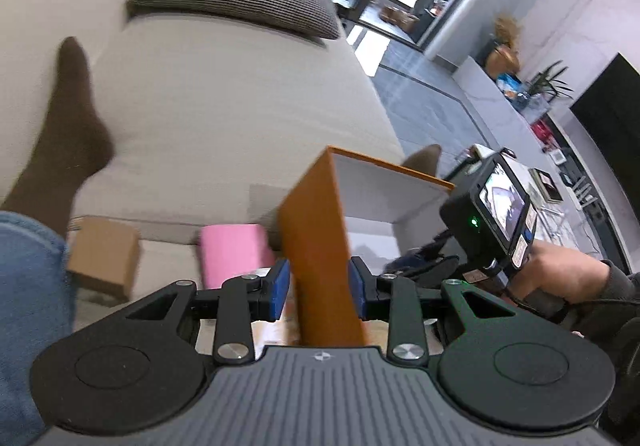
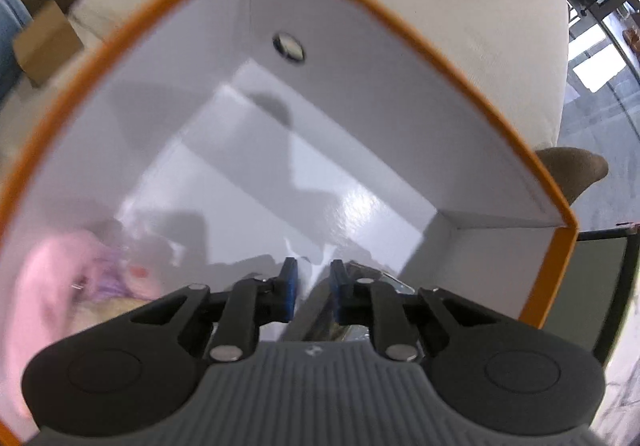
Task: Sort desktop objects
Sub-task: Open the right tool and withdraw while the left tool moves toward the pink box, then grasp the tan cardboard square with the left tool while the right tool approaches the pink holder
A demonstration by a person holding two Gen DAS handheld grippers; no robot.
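Both tongs grip — left gripper (image 1: 319, 286) clamped on the box (image 1: 320, 230) wall, right gripper (image 2: 313, 288) pinching something thin over its floor — keep the box steady.

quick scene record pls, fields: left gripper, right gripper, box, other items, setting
left gripper: shut on the wall of the orange box
right gripper: inside the box, shut on a thin shiny item, identity unclear
box: open top, white inside, pink bundle in one corner
other items: pink block, cardboard box
setting: beige sofa
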